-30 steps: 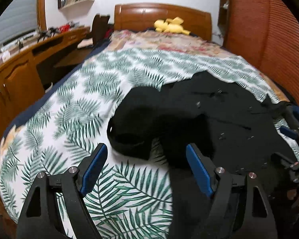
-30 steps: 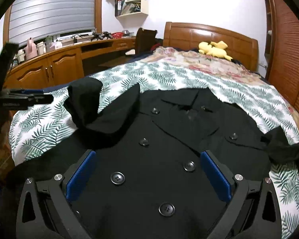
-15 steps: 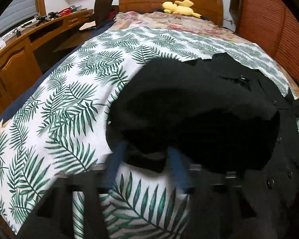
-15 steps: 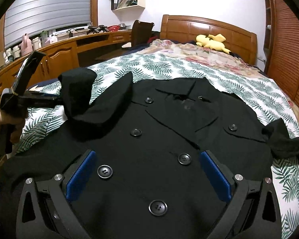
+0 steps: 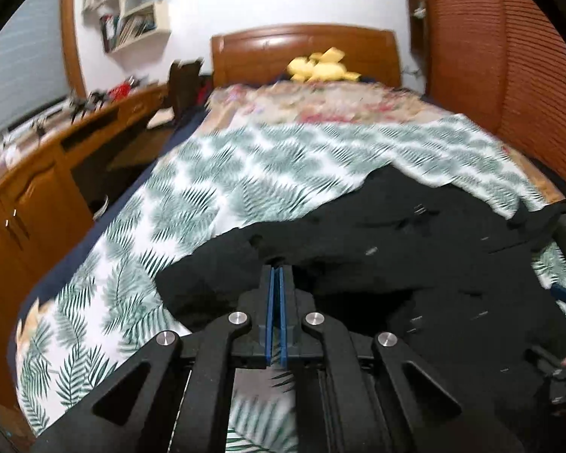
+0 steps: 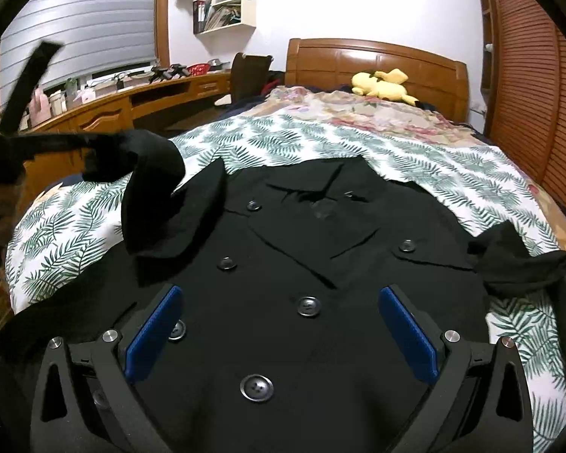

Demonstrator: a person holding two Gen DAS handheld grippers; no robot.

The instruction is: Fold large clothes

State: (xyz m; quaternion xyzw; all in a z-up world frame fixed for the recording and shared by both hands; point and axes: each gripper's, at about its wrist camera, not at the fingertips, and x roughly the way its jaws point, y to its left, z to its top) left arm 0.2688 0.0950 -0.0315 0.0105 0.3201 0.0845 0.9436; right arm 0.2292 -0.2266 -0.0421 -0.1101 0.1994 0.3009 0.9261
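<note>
Left gripper (image 5: 276, 270) is pinching the black coat's (image 6: 283, 283) sleeve (image 6: 151, 188); right gripper (image 6: 283, 324) is hovering open. Coat looks heavy, floppy; gripping seams or hems is likely safest.

A bedroom with a white wall (image 6: 358, 3) behind a polished wooden headboard (image 6: 377, 66); a yellow plush toy (image 6: 383, 83) lies on the bed just before it; the bed carries a floral cover (image 6: 358, 113) near the head and a white sheet with green fern leaves (image 6: 302, 139) over the rest; on the wall hangs a white shelf unit (image 6: 222, 3) with binders and papers; along the left side runs a long wooden desk with cupboards (image 6: 105, 113), its tabletop cluttered with small things, under a window closed by a grey roller shutter (image 6: 83, 19); a dark chair (image 6: 247, 75) stands at the desk; on the right are reddish-brown louvred doors (image 6: 528, 75); the light is even and indoor
</note>
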